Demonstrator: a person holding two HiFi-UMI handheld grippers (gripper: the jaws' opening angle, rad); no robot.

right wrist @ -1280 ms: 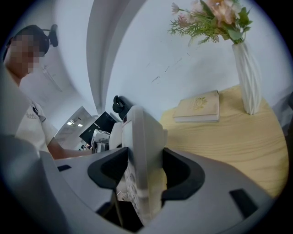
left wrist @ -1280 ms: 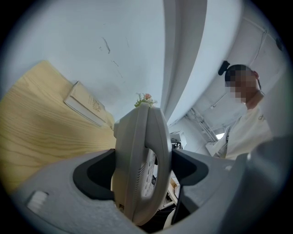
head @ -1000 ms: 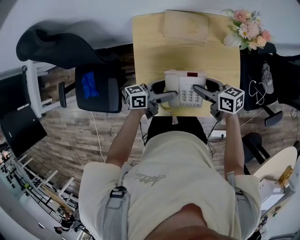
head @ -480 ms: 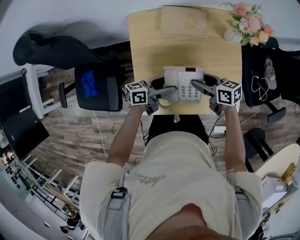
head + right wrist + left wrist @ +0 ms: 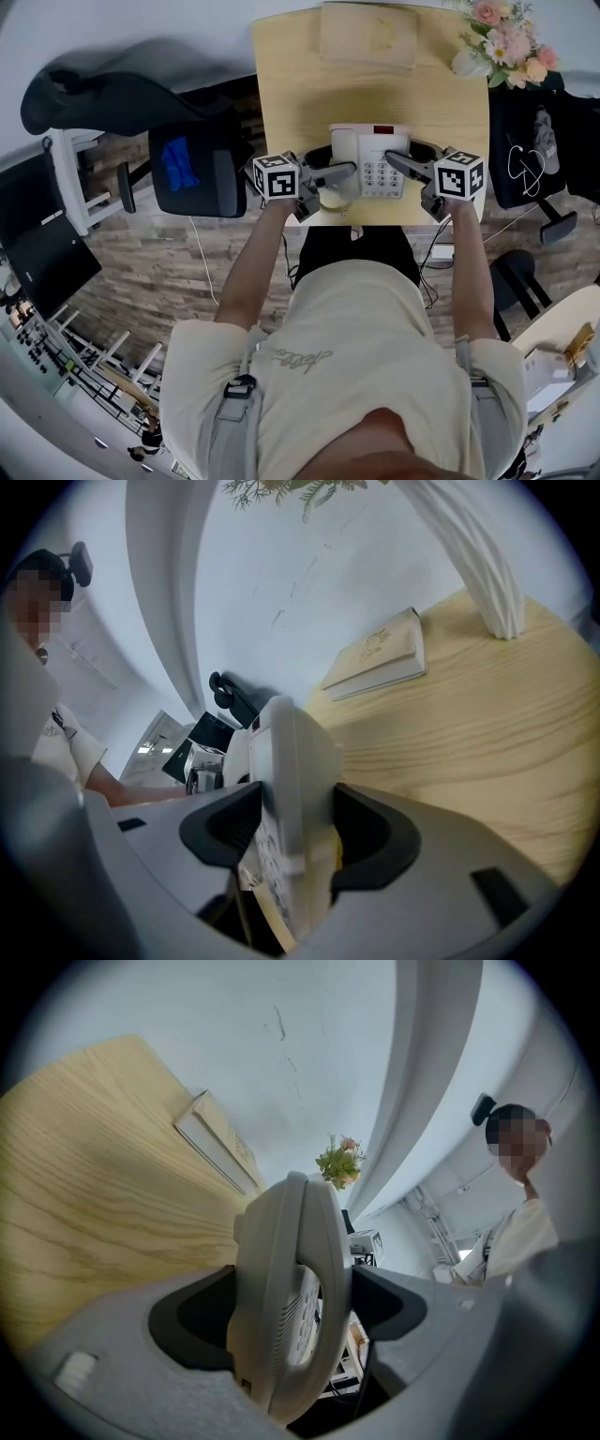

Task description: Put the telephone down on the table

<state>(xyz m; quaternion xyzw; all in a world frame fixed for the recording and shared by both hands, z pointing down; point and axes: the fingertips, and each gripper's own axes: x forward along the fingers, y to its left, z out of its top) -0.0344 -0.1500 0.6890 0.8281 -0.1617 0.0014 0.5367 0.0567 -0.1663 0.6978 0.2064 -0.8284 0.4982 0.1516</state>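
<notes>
A white telephone [image 5: 370, 157] with its handset on the left and a keypad sits over the near part of the light wooden table [image 5: 291, 84]. My left gripper [image 5: 344, 173] is shut on its handset side; the left gripper view shows the handset [image 5: 286, 1288] squeezed between the jaws. From the other side, my right gripper [image 5: 395, 162] is shut on the keypad edge [image 5: 286, 789]. Whether the telephone's base touches the tabletop cannot be told.
A closed beige book [image 5: 368, 33] lies at the table's far edge, with a bunch of flowers [image 5: 506, 42] at the far right corner. A black office chair [image 5: 192, 169] stands left of the table, and another dark chair [image 5: 530, 131] stands to the right.
Both grippers and the telephone have shifted a little farther from the table's near edge. The grip on both sides is unchanged.
</notes>
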